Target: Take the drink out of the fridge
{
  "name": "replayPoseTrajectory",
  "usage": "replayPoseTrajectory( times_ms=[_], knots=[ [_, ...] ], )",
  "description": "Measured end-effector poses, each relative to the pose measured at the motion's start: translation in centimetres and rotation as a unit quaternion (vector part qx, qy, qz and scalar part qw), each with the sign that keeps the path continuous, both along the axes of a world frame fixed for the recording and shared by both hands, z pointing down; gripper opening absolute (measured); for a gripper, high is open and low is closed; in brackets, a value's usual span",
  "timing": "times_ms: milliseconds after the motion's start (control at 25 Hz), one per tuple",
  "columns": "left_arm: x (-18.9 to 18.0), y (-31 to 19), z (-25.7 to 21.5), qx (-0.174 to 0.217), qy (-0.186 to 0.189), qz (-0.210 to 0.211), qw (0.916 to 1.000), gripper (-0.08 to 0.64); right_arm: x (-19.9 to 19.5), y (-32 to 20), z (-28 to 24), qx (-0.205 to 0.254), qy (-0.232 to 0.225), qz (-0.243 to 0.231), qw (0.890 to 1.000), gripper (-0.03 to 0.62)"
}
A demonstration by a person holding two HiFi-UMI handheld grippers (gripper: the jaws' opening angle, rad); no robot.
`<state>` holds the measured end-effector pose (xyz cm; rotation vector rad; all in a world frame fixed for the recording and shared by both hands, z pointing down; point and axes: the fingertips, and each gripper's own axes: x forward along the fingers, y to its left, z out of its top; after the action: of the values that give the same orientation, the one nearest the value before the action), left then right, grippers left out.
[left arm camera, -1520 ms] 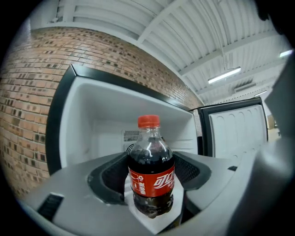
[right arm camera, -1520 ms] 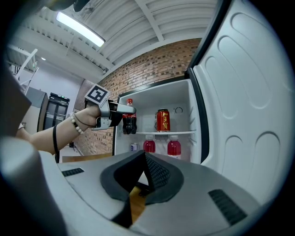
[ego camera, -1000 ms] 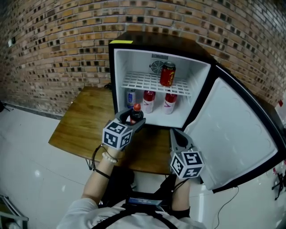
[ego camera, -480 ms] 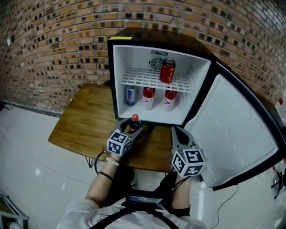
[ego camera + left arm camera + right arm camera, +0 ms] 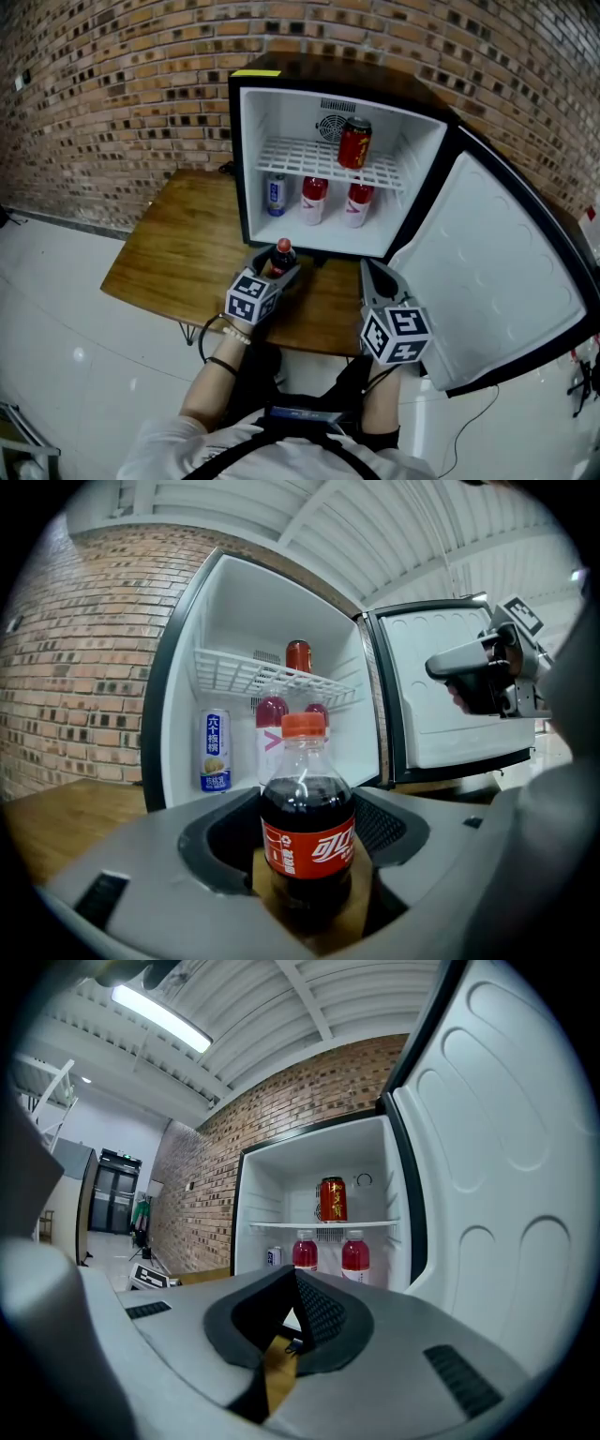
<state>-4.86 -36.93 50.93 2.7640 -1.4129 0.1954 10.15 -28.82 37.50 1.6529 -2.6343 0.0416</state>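
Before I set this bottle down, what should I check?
1. Left gripper holds the cola bottle between its jaws: ok.
2. Bottle upright, cap on: ok.
3. Bottle fully out of the fridge: ok.
4. Bare table beside the bottle for placing: ok.
5. Right gripper empty, jaws together, apart from the bottle: ok.
6. Bottle base touching the table: cannot tell.

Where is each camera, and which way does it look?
Head view: on the person's head, looking down at the fridge; left gripper, right gripper and forearms show.
Left gripper view: on the left gripper, facing the fridge past its gripped cola bottle; the right gripper shows.
Right gripper view: on the right gripper, facing the fridge; its shut fingers show.
All share the red can.
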Motion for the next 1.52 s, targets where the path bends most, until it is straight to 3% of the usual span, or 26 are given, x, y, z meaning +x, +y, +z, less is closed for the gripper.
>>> replayPoseTrajectory(
  times_ms=[400, 560, 640, 800, 920, 1000, 1080, 1200, 1360, 1520],
  knots=[
    [0.1, 0.0, 0.1, 0.006, 0.012, -0.009, 0.9999, 0.305, 0.0, 0.0, -0.2, 0.001, -0.006, -0.004, 1.000, 0.015],
    [-0.7, 0.8, -1.9, -0.004, 0.072, -0.017, 0.9973, 0.378, -0.1, 0.0, -0.3, 0.003, -0.009, -0.007, 1.000, 0.017],
    [-1.2, 1.7, -3.4, 0.001, 0.083, -0.021, 0.9963, 0.380, -0.1, 0.0, -0.2, 0.001, -0.009, -0.008, 1.000, 0.017],
    [-2.3, 4.0, -8.9, 0.044, 0.120, -0.006, 0.9918, 0.375, -0.1, -0.1, -0.1, 0.001, -0.010, -0.008, 1.000, 0.015],
    [-2.2, 5.9, -13.0, 0.085, 0.130, 0.006, 0.9878, 0.248, 0.0, 0.1, -0.2, 0.002, -0.014, -0.007, 1.000, 0.015],
    [-1.6, 7.2, -14.9, 0.109, 0.120, 0.018, 0.9866, 0.099, 0.0, 0.2, -0.2, 0.003, -0.013, -0.007, 1.000, 0.015],
    [-0.7, 8.1, -16.0, 0.120, 0.112, 0.034, 0.9859, 0.045, -0.1, 0.3, -0.4, 0.006, -0.013, -0.006, 1.000, 0.015],
    [0.4, 8.2, -15.6, 0.098, 0.102, 0.042, 0.9890, 0.002, 0.0, 0.4, -0.5, 0.007, -0.013, -0.004, 1.000, 0.015],
    [1.5, 8.1, -13.0, 0.056, 0.090, 0.046, 0.9933, 0.002, 0.0, 0.6, -0.3, 0.005, -0.015, -0.004, 1.000, 0.017],
    [2.0, 8.4, -12.0, 0.041, 0.087, 0.051, 0.9941, 0.002, 0.1, 0.7, -0.3, 0.004, -0.018, -0.004, 1.000, 0.015]
  ],
)
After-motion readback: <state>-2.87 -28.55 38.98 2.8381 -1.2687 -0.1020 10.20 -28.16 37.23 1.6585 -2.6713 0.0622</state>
